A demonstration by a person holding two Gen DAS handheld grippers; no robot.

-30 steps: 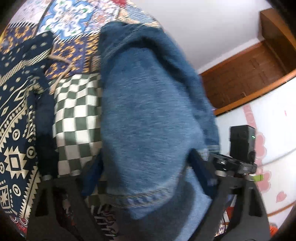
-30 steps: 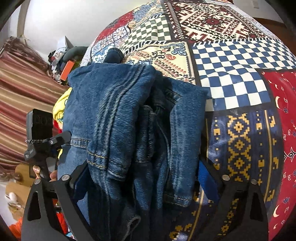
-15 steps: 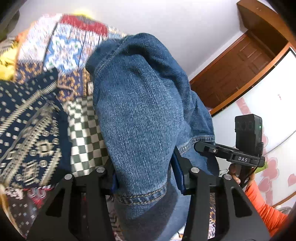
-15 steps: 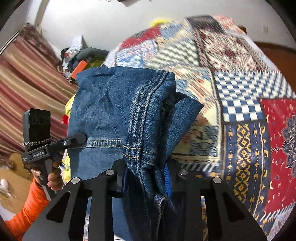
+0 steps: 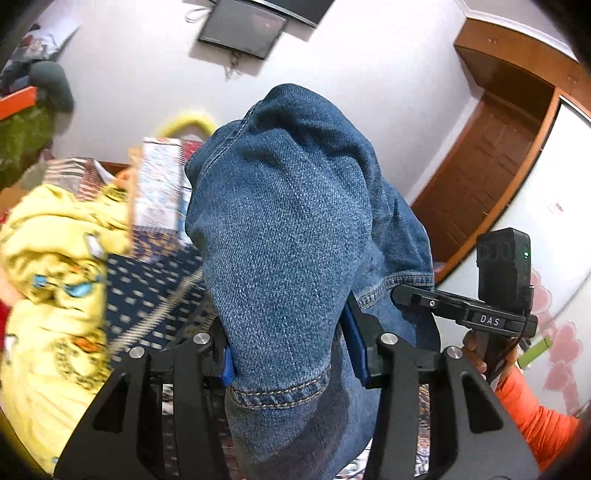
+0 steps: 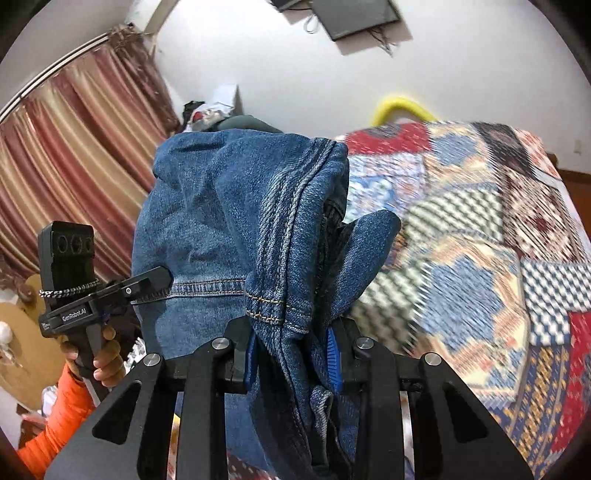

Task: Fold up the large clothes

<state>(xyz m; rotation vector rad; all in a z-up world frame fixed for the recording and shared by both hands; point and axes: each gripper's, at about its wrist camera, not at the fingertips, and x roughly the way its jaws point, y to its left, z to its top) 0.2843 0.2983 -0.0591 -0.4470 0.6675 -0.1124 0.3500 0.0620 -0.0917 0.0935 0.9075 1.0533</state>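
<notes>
A pair of blue denim jeans (image 5: 288,236) hangs bunched between both grippers, lifted above the bed. My left gripper (image 5: 293,354) is shut on a hemmed edge of the jeans, which drape over and below its fingers. My right gripper (image 6: 291,354) is shut on a thick stitched fold of the jeans (image 6: 229,221). The right gripper also shows at the right of the left wrist view (image 5: 461,310), and the left gripper at the left of the right wrist view (image 6: 107,295), both against the denim.
A patchwork quilt (image 6: 480,240) covers the bed under the jeans. A yellow printed garment (image 5: 48,280) lies crumpled at the left. Striped curtains (image 6: 74,147) hang at the left, a wooden door (image 5: 480,177) stands at the right, a dark screen (image 5: 243,29) is on the wall.
Both grippers closed on the jeans and raised them off the quilt. The cameras tilted up, so the wall and screen came into view.
</notes>
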